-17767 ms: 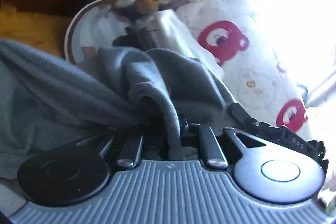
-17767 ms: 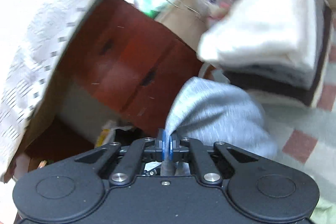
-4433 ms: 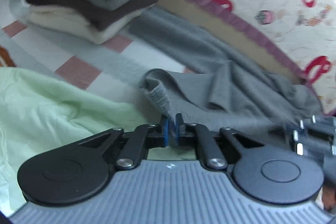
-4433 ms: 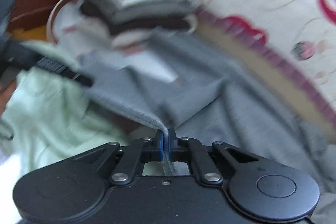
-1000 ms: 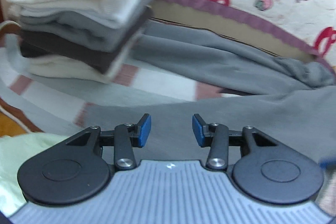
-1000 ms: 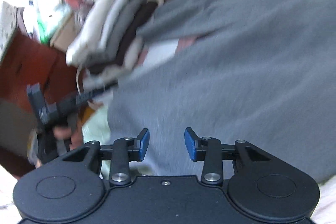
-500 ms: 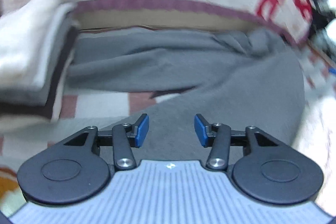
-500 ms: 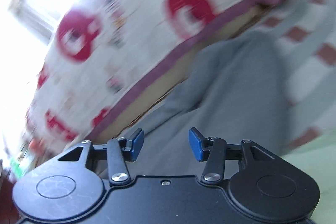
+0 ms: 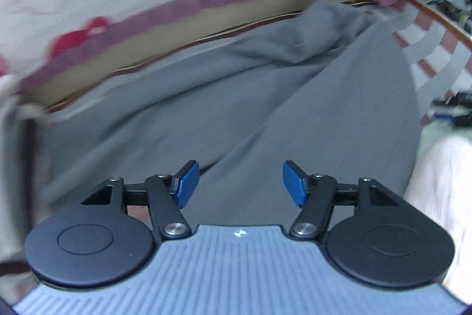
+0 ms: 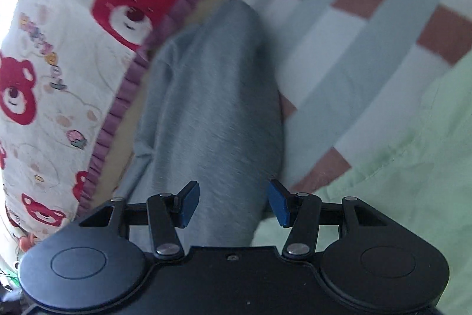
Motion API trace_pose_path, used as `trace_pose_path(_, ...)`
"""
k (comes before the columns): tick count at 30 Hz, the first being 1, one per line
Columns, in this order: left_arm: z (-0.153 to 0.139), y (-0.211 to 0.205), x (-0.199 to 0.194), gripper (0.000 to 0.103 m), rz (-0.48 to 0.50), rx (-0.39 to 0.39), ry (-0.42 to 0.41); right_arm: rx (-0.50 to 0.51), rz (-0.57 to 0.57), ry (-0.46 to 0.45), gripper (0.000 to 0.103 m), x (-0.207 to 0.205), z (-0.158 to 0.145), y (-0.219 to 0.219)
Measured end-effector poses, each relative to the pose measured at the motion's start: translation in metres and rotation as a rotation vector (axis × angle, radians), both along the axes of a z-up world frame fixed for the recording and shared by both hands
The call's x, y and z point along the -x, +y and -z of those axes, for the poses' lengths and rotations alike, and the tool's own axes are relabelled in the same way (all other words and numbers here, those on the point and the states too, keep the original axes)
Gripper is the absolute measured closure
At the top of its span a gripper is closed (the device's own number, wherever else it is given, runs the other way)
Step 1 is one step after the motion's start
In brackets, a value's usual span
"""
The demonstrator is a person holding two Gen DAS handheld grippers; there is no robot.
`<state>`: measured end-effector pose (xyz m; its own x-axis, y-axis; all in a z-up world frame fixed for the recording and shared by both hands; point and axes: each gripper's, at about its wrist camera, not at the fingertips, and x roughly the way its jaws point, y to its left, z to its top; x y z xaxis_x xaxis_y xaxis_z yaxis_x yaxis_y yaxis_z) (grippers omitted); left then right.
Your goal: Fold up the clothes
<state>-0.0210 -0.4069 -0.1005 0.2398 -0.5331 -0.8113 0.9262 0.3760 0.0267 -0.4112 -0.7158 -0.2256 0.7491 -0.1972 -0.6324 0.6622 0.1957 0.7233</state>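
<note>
1. Checked bedcover (image 10: 368,28) in grey, white and rust squares as work surface; bear-print quilt (image 10: 59,55) with purple frilled edge along the far side.
2. Nearest, left wrist view: left gripper (image 9: 240,185) released, blue pads spread wide, nothing between them, poised over grey cloth.
3. Nearest, right wrist view: right gripper (image 10: 233,204) likewise released, jaws wide apart, holding nothing, straddling a narrow run of the same cloth.
4. Just beyond the fingers: grey garment (image 9: 295,114) spread flat on the bedcover, two long panels meeting in a shallow crease, most likely trouser legs or sleeves; which one cannot be told.
5. Right wrist view: one long grey section (image 10: 212,96) lying straight, left edge against the quilt's frill, right edge on the checked cover. Pale green cloth (image 10: 398,167) beside it at lower right, apparently overlapped by the grey edge near the gripper.
6. Farther off: bunched grey folds (image 9: 318,31) at the far end against the quilt border, not yet smoothed.
7. Handling judgement: soft knit, light, limp, no stiffness; likely to sag and drag when lifted at one point only.
8. Recommended hold: pinch at hem or outer edge with both grippers, well apart, rather than mid-panel, to keep the fold line straight.
9. Risk: catching the green cloth or the bedcover in the pinch along with the grey fabric.
</note>
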Motion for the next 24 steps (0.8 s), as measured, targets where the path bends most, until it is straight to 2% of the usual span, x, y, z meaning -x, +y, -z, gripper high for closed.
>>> trace_pose_path(3,0.031,-0.052,0.013,0.041,0.055,0.058,-0.024,-0.070,-0.016,0.020,0.044,-0.009,0.017,-0.009)
trace_pose_path(5,0.047,-0.082,0.026,0.041,0.041,0.113,-0.014,-0.122,-0.033,-0.006,0.041,-0.015,0.023,-0.018)
trace_pose_path(6,0.049,-0.091,0.033,0.041,0.040,0.161,0.016,-0.138,-0.039,-0.015,0.039,-0.019,0.025,-0.022)
trace_pose_path(8,0.048,-0.103,0.053,0.041,0.063,0.263,-0.005,-0.143,-0.040,-0.005,0.032,-0.028,0.026,-0.031)
trace_pose_path(10,0.045,-0.108,0.072,0.041,0.095,0.314,-0.054,-0.153,-0.050,0.020,0.031,-0.040,0.031,-0.039)
trace_pose_path(11,0.046,-0.109,0.076,0.041,0.101,0.327,-0.044,-0.145,-0.069,0.012,0.046,-0.046,0.032,-0.042)
trace_pose_path(12,0.047,-0.110,0.080,0.041,0.108,0.339,-0.031,-0.113,-0.109,-0.027,0.078,-0.052,0.029,-0.042)
trace_pose_path(13,0.048,-0.109,0.081,0.041,0.112,0.344,-0.004,-0.066,-0.132,-0.074,0.092,-0.057,0.023,-0.039)
trace_pose_path(15,0.047,-0.103,0.082,0.041,0.132,0.351,0.022,0.078,-0.123,-0.189,0.092,-0.063,-0.004,-0.026)
trace_pose_path(17,0.044,-0.097,0.085,0.041,0.159,0.367,0.029,0.167,-0.106,-0.244,0.092,-0.077,-0.030,-0.020)
trace_pose_path(19,0.040,-0.095,0.089,0.039,0.175,0.398,0.033,0.206,-0.126,-0.240,0.092,-0.105,-0.049,-0.022)
trace_pose_path(21,0.040,-0.099,0.092,0.033,0.192,0.424,0.083,0.216,-0.174,-0.215,0.092,-0.141,-0.057,-0.021)
trace_pose_path(24,0.051,-0.109,0.098,0.025,0.243,0.381,0.153,0.234,-0.279,-0.142,0.092,-0.194,-0.062,-0.014)
